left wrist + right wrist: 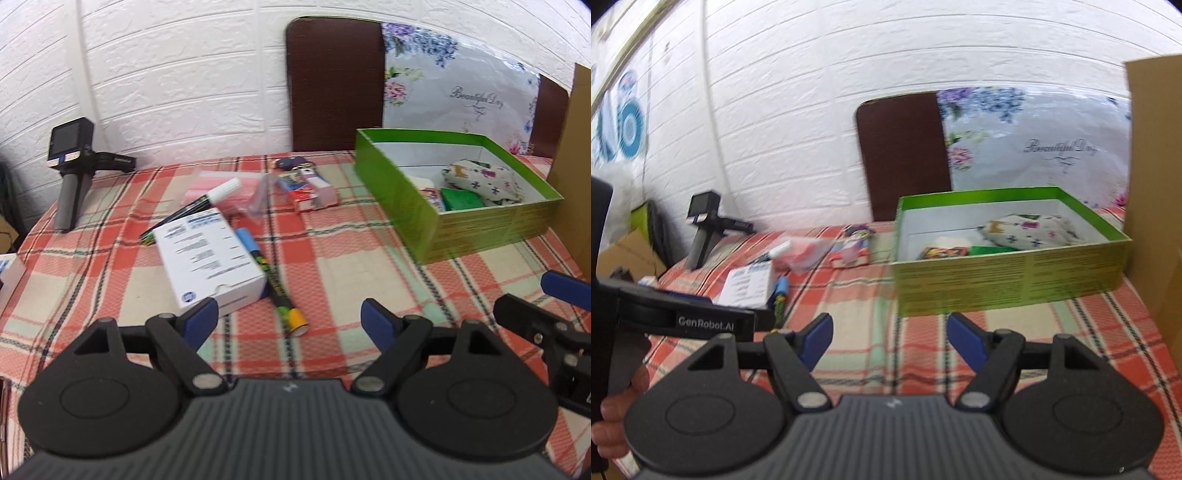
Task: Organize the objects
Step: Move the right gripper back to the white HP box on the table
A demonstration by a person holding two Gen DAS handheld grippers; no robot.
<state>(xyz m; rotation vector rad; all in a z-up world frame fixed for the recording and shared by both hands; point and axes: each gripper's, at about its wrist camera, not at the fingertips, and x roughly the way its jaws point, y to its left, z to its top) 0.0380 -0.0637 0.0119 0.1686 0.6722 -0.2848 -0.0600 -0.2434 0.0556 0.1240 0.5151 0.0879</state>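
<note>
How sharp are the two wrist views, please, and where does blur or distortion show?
Left wrist view: fairly sharp nearby, the white box label only partly legible, wall lines bowed by fisheye. Right wrist view: softer, motion-blurred; the green box print smears, and the brick courses curve.

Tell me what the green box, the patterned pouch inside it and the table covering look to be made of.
Green box: likely glossy printed cardboard, with thin straight walls and a white inside. Patterned pouch: soft printed fabric, rumpled. Table covering: apparently woven plaid cloth, matte; blur leaves the weave uncertain.
</note>
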